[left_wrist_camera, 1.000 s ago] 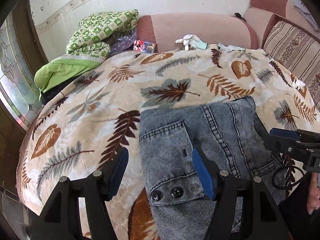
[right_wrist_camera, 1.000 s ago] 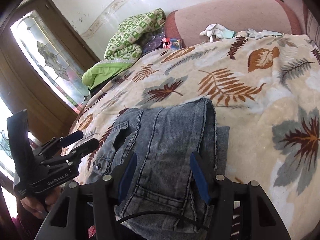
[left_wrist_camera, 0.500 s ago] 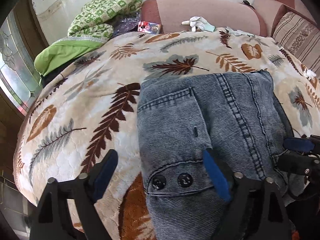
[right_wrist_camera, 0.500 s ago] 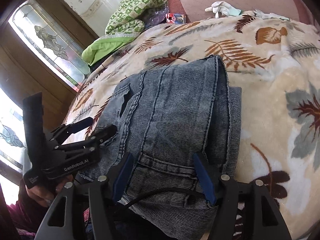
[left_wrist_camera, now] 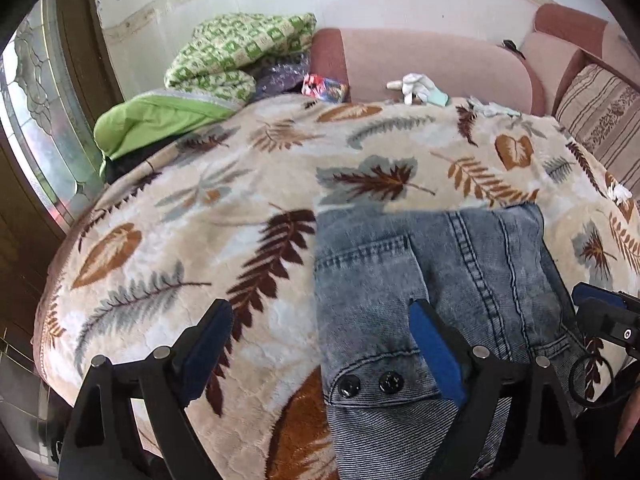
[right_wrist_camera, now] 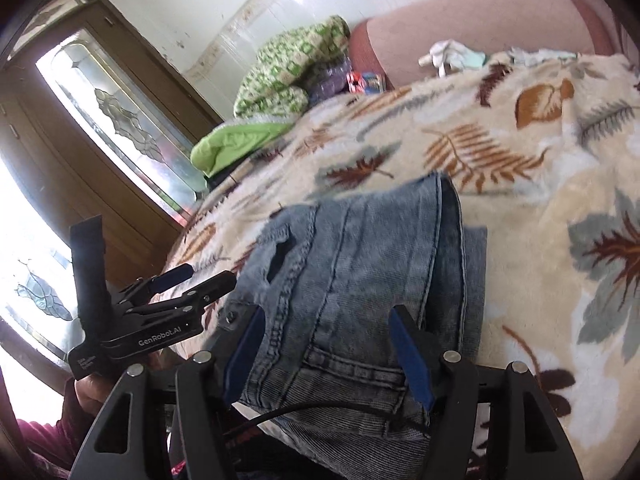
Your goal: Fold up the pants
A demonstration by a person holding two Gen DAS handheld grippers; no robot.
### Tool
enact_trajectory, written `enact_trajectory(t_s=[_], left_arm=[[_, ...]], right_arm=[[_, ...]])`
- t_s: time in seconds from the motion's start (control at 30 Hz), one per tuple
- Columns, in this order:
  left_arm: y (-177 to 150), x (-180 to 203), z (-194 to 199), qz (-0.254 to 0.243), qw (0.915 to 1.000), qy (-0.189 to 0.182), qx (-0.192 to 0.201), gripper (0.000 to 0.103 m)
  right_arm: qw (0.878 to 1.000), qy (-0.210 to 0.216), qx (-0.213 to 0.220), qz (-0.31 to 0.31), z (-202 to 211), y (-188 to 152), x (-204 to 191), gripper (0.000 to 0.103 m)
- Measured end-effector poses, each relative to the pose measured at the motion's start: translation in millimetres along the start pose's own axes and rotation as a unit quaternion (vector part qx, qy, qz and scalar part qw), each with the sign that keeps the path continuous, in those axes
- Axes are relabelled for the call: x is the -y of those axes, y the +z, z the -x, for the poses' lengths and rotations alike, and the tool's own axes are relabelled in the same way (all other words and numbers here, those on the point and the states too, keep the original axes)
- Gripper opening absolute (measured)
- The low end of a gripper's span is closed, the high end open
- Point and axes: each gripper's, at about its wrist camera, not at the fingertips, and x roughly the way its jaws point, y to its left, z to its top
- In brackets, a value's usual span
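Left wrist view: my left hand-held gripper (left_wrist_camera: 320,344) just spread wider over pants (left_wrist_camera: 440,272), right hand-held gripper (right_wrist_camera: 326,344) too, both empty; I'd pinch waistband w/ even grip.

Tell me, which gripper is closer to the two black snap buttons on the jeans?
Left. The left gripper straddles the faded blue denim jeans' edge beside the black snap buttons; the right gripper sits over the opposite side.
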Motion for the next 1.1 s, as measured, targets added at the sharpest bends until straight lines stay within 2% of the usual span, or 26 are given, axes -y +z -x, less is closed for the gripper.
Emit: enact_trajectory(t_s=[0.17,0.3,0.73,1.1], left_arm=[[5.1,-4.3,13.1,0.003,0.9998,0.007,0.02,0.09],[6.0,-5.6,17.4,0.007,0.9997,0.006,0.024,0.09],[7.0,-6.0,27.0,0.01,0.9992,0.001,0.039,0.09],[7.0,-7.0,29.6,0.011,0.999,-0.001,0.043,0.09]], right_arm=[[0.999,-0.001,0.041,-0.002,13.7,3.6,-2.2,0.068],[0.998,-0.001,0.054,-0.017,20.5,7.0,4.0,0.068],[0.996,-0.018,0.071,-0.05,31.4,9.5,18.7,0.068],[0.995,-0.038,0.061,-0.072,26.9,9.2,28.2,0.068]])
